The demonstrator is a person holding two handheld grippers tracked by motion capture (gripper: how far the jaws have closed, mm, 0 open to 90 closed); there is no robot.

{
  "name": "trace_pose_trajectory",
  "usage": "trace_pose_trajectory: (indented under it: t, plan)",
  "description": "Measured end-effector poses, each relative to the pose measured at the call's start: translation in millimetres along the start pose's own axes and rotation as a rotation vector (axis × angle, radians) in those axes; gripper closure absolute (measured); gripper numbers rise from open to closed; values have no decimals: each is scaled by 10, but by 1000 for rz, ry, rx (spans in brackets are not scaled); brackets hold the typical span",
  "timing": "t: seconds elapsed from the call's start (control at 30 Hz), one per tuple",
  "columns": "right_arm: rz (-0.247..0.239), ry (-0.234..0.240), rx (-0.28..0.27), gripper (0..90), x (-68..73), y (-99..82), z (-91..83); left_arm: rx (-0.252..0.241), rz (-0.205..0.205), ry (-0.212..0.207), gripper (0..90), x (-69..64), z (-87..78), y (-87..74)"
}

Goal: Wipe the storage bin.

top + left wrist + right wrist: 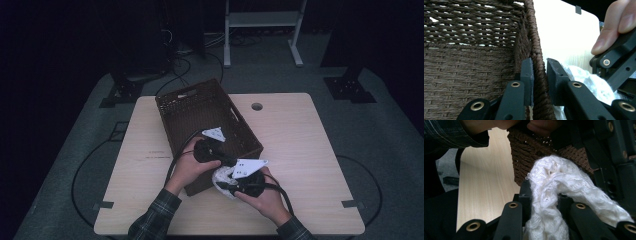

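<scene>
Nearest, a white knitted cloth (554,202) is pinched between the jaws of the right gripper (235,184), bunched just outside the near corner of the brown woven basket (180,102). Beside it, the basket's near rim is clamped by the left gripper (539,80), one pad inside the wall and one outside. To do the step well, the basket should be held steady while the cloth is lifted clear of the rim and lowered inside before being released.
</scene>
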State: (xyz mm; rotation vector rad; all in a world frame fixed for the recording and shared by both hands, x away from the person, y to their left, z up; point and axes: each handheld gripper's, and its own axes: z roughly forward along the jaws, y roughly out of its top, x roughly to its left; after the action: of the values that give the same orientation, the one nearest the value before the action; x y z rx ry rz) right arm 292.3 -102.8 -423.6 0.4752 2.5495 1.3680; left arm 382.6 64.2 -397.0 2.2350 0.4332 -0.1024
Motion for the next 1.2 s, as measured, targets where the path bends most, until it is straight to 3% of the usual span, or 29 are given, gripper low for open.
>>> trace_pose_trajectory:
  t: [0.8, 0.93, 1.2]
  plan:
    - [45, 45, 139, 723, -73, -286, 388, -2, -3, 4, 756, -7, 5, 0]
    - [26, 31, 174, 723, -75, -349, 462, -2, -2, 4, 756, -8, 4, 0]
    - [17, 25, 135, 721, -17, -280, 345, -6, -7, 3, 755, -11, 7, 0]
